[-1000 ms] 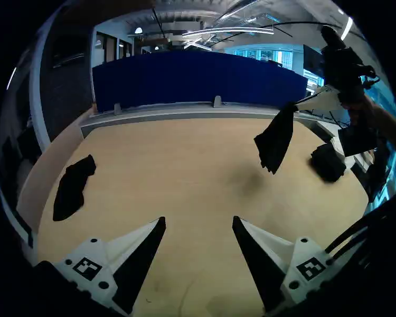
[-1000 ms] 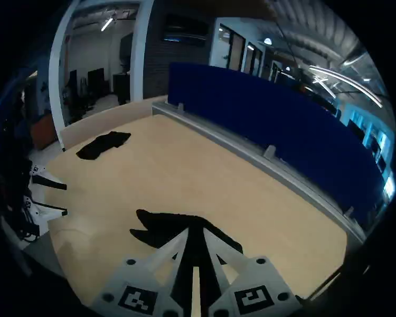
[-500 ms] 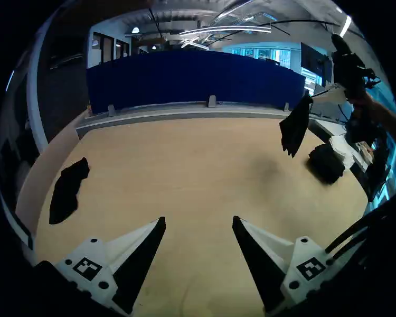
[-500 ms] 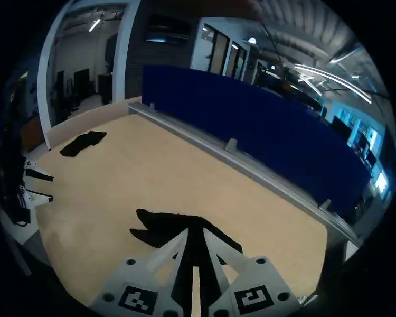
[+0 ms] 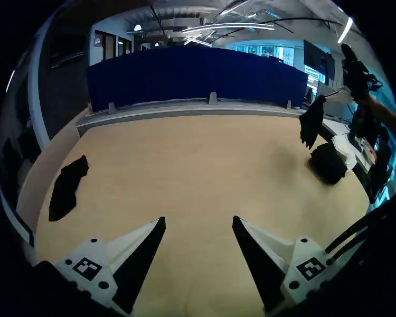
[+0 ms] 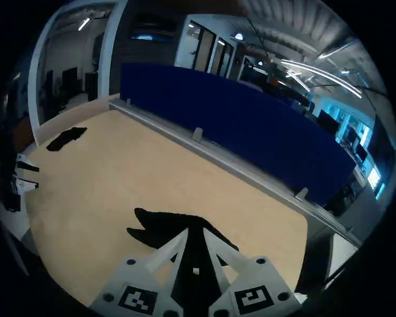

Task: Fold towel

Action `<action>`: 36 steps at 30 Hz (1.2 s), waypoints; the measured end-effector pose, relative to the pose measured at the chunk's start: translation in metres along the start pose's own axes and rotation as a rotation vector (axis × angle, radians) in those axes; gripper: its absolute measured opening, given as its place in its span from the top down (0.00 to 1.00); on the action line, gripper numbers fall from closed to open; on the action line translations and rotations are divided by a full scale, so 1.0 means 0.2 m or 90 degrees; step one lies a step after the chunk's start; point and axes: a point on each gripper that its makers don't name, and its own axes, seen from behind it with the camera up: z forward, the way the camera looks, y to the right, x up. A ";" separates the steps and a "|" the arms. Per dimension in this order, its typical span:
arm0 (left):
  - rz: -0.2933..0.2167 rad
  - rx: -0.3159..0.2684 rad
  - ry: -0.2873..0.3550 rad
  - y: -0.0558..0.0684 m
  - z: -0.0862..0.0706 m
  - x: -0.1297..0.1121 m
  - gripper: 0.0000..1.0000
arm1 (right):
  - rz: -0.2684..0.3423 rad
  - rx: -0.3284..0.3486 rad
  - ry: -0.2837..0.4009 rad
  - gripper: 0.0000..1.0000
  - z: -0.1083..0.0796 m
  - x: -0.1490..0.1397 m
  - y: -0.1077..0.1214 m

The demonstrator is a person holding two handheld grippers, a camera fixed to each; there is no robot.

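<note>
My left gripper [image 5: 198, 223] hovers open low over the wooden table [image 5: 198, 158], with nothing between its fingers. In the left gripper view, the right gripper [image 5: 339, 95] is held by a hand high at the far right, and a black towel [image 5: 310, 126] hangs from it above the table's right edge. In the right gripper view, the right gripper [image 6: 195, 232] is shut on that black towel [image 6: 163, 226], which spreads out ahead of its fingertips. A second black towel [image 5: 66, 187] lies crumpled on the table at the left, also seen far off as a dark towel [image 6: 66, 138].
A dark folded pile [image 5: 328, 162] sits near the table's right edge, just below the hanging towel. A blue partition [image 5: 198, 74] runs along the table's far side. The left gripper [image 6: 22, 175] shows at the left edge of the right gripper view.
The right gripper has carried the hanging black towel to the right and farther off, from over the table's middle right to above its right edge. My left gripper has stayed open and nearly still.
</note>
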 end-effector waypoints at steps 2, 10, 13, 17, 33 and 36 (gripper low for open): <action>0.003 0.001 -0.002 0.01 0.01 0.00 0.06 | 0.006 -0.005 0.000 0.96 -0.01 -0.02 0.06; 0.009 0.000 -0.007 0.08 0.04 0.03 0.06 | 0.028 -0.014 -0.007 0.96 -0.03 -0.11 0.21; 0.013 -0.003 -0.008 0.11 0.05 0.04 0.06 | 0.032 -0.015 -0.012 0.96 -0.04 -0.15 0.23; 0.018 -0.005 -0.009 0.13 0.06 0.05 0.06 | 0.038 -0.016 -0.016 0.96 -0.06 -0.20 0.25; 0.028 -0.018 -0.010 0.18 0.07 0.07 0.06 | 0.068 -0.016 -0.043 0.96 -0.25 -0.46 0.21; 0.029 -0.021 -0.010 0.19 0.06 0.07 0.06 | 0.078 -0.018 -0.052 0.96 -0.30 -0.55 0.19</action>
